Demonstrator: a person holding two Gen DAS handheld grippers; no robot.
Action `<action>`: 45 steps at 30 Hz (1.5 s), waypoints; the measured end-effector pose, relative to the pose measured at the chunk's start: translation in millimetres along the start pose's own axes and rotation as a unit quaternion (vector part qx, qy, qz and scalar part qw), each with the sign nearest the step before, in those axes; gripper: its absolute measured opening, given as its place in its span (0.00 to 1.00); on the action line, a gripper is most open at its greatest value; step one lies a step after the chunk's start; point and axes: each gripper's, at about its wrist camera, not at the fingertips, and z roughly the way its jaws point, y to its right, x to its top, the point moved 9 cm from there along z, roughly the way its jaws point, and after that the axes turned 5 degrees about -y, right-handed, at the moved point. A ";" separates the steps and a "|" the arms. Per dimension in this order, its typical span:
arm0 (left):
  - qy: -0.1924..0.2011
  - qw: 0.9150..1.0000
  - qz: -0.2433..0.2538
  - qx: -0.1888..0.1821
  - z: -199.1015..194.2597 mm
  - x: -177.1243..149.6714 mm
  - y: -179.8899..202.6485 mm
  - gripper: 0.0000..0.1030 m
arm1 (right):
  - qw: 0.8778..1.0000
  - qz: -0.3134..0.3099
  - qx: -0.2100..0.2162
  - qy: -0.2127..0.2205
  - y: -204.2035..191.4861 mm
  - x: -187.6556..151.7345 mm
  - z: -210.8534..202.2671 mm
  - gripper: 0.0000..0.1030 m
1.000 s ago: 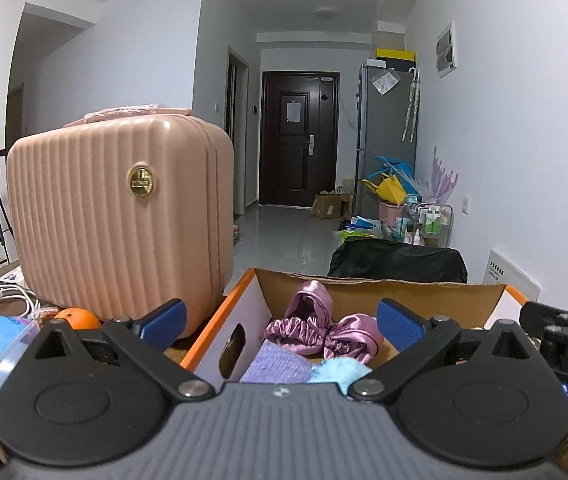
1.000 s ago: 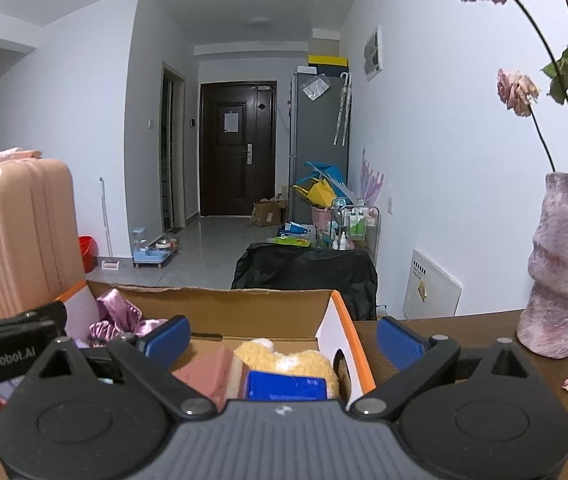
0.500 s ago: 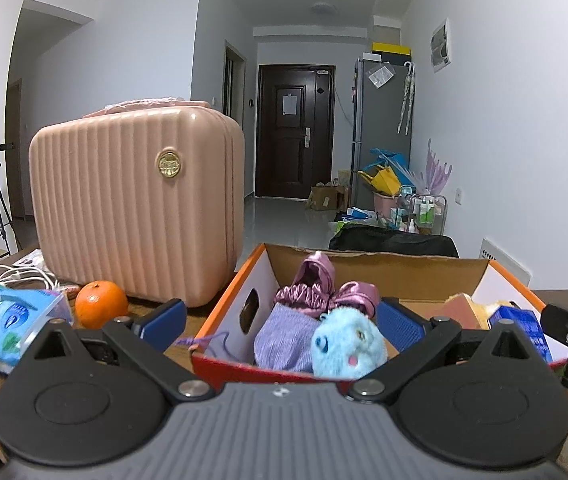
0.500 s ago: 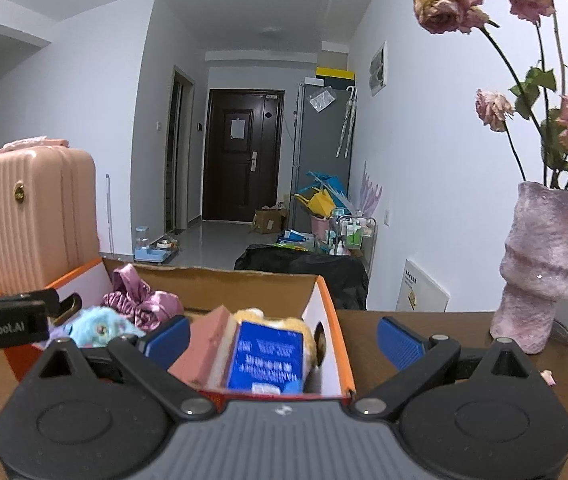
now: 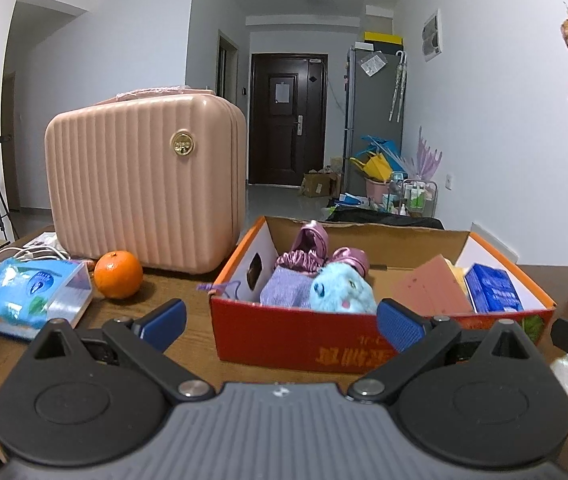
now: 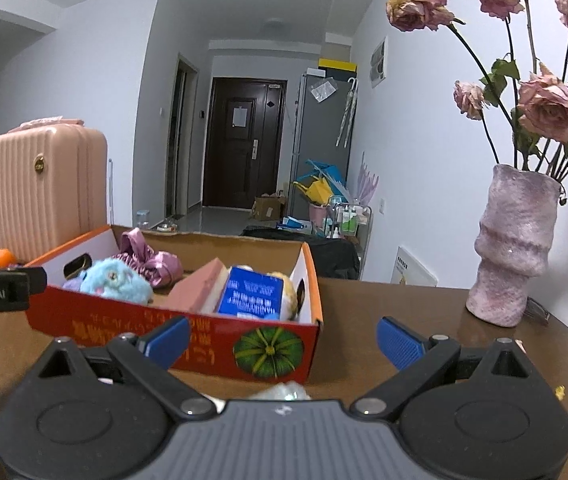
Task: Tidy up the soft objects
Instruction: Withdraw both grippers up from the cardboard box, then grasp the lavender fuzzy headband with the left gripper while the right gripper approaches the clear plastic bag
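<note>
Both the left gripper (image 5: 280,320) and the right gripper (image 6: 282,338) are seen spread wide, ribbed blue pads bare, nothing held. On the brown wooden table (image 6: 424,312) an open red cardboard box (image 5: 304,336) is filled with a fluffy blue plush (image 5: 342,288), shiny purple satin scrunchies (image 5: 308,254), a lilac knitted cloth (image 5: 286,290) and a pink sponge block (image 5: 432,286). A ribbed pink hard-shell case (image 5: 144,188) stands just beside it.

Home, apartment hallway: dark entry door (image 5: 287,120), grey fridge (image 5: 372,120), floor clutter, pink suitcase (image 5: 144,188) and vase of dried roses (image 6: 512,248) on wooden worktop (image 6: 424,300).
</note>
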 end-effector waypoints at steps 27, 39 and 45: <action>-0.046 0.996 0.036 -0.061 -58.3 -53.6 18.2 1.00 | 0.999 0.000 -0.008 -0.051 22.8 -57.1 -52.4 0.97; -0.072 0.989 0.098 -0.087 -42.4 -74.2 47.5 1.00 | 0.997 0.038 -0.015 -0.068 36.6 -63.6 -37.7 0.97; -0.078 0.986 0.116 -0.093 -24.5 -75.9 54.6 1.00 | 0.997 0.040 -0.019 -0.069 37.6 -65.0 -34.7 0.97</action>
